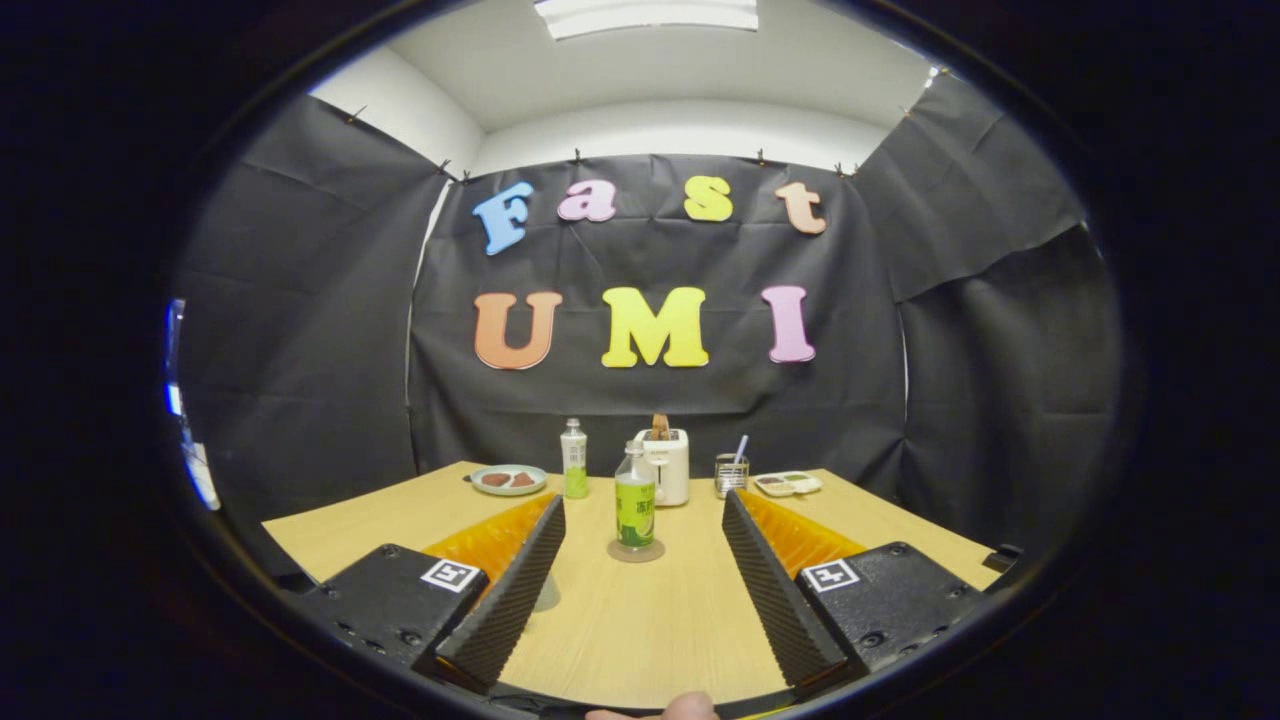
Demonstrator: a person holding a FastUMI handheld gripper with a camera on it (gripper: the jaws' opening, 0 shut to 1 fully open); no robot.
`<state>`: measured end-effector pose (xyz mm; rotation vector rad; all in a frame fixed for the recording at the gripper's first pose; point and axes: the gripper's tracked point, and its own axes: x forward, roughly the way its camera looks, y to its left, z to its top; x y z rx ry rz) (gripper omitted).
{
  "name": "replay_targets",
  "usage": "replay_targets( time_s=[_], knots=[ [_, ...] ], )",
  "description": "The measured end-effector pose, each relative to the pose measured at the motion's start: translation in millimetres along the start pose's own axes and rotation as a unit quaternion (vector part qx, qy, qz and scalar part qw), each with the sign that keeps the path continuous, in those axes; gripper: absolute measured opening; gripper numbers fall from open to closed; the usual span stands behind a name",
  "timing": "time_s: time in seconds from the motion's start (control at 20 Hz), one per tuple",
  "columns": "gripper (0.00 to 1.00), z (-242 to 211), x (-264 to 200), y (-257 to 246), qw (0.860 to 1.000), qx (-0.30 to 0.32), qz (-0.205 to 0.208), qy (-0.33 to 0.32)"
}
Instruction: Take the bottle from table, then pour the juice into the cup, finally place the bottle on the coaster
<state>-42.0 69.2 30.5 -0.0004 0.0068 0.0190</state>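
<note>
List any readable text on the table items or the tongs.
Green-label bottle on the coaster: label print too small to read.
Second bottle behind it: label blurred, unreadable.
Tongs, open, bottle just ahead: square coded markers, no words.

A staged recording booth: black cloth walls (300, 330) around a wooden table (640, 620)

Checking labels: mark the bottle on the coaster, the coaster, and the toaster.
bottle (635, 512), gripper view, on its label, ahead of the open fingers.
coaster (636, 554), gripper view, on its front rim.
toaster (670, 470), gripper view, on its front face.
</note>
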Motion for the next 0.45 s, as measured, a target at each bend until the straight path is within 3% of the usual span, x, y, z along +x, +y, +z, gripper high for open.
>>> replay_targets(
  time_s=[0.45],
  knots=[
    [1.0, -0.8, -0.7, -1.9, 1.0, 0.004, -0.003, 0.001]
  ],
)
